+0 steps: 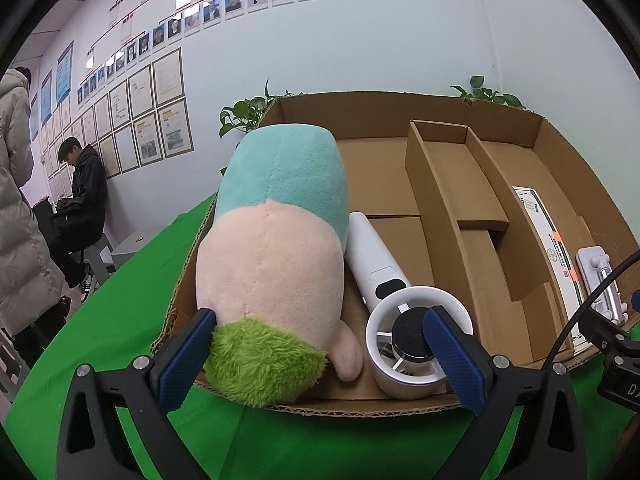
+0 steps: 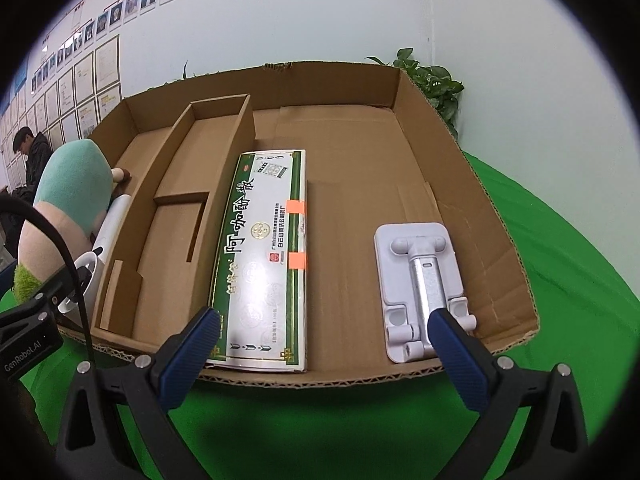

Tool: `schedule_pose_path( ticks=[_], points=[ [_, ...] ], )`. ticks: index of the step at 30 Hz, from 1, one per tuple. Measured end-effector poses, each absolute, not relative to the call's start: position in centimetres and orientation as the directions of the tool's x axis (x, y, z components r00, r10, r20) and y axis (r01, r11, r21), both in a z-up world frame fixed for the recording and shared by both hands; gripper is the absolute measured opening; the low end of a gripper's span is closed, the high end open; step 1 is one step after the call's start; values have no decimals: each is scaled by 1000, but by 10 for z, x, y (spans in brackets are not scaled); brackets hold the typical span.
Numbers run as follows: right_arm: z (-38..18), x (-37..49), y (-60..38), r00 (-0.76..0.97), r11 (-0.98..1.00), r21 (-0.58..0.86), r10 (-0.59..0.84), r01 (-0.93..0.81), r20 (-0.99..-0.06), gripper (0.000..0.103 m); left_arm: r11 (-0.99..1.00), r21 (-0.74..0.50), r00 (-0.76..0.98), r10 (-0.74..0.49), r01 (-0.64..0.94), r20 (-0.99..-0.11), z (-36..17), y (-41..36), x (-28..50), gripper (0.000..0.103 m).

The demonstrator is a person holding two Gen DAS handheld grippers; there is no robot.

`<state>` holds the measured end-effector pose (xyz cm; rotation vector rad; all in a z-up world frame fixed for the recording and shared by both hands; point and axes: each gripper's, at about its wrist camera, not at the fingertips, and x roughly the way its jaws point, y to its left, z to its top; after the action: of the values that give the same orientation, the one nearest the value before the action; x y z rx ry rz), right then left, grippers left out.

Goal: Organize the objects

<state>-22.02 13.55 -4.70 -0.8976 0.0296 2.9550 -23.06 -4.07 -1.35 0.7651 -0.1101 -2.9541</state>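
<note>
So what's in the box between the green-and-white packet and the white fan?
A long cardboard divider tray with nothing in it sits between the packet and the fan; the right wrist view shows it best.

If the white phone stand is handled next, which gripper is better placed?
Right. The right gripper is open at the box's near edge with the phone stand just ahead. The left gripper faces the plush toy and fan.
</note>
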Motion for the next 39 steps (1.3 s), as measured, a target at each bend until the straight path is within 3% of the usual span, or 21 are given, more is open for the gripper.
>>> schedule_pose_path(
  ticks=[18, 26, 30, 36, 39],
  points=[
    [-48, -227, 131, -817, -997, -42, 71, -57, -572, 103, -994, 33, -857, -107, 105, -504, -27, -49, -247, 103],
    [-42, -213, 127, -851, -998, -64, 42, -10, -523, 102, -996, 39, -848, -85, 76, -524, -25, -46, -238, 103],
    [-40, -204, 131, -848, -999, -33, 14, 4, -529, 102, -999, -5, -876, -30, 37, -481, -11, -39, -221, 103],
    [-41, -197, 148, -851, -1000, 25, 3, -19, -525, 103, -997, 71, -895, -25, -7, -446, -14, -14, -203, 103],
    [-40, -195, 150, -856, -999, 43, -8, -16, -517, 103, -997, 81, -882, -33, -6, -470, -26, -10, -210, 103]
  ],
)
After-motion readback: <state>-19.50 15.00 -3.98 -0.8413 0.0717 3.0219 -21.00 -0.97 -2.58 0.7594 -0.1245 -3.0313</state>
